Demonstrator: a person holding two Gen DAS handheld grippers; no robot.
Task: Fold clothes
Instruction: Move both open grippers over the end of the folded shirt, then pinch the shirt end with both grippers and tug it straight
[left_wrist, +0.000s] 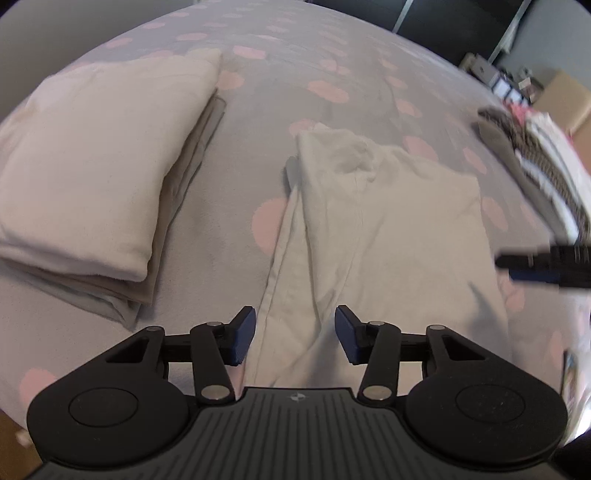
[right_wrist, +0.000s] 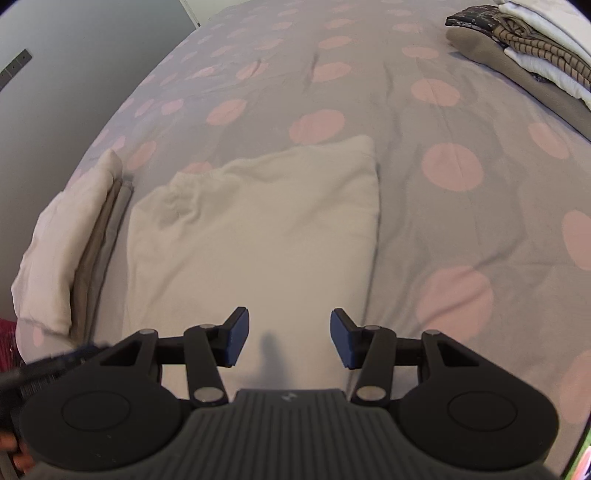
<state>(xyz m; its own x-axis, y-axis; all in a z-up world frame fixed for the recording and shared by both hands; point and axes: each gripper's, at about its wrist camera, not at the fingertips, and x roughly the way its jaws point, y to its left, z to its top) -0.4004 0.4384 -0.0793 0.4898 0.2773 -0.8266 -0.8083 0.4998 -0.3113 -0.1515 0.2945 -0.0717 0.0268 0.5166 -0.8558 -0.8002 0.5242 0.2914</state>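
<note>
Cream folded garment (left_wrist: 384, 221) lies on the bed (left_wrist: 258, 110) right under you, long axis running near to far. Your left tool (left_wrist: 294, 338) hangs over its near-left edge, right tool (right_wrist: 289, 338) over its near-right; both gape, holding nothing.

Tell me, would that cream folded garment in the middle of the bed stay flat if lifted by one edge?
Probably not. The cream garment looks soft and creased near its top, so it would likely droop and unfold. It seems light, lying thin on the spotted bedsheet. Pushed, it would probably bunch up rather than slide.
</note>
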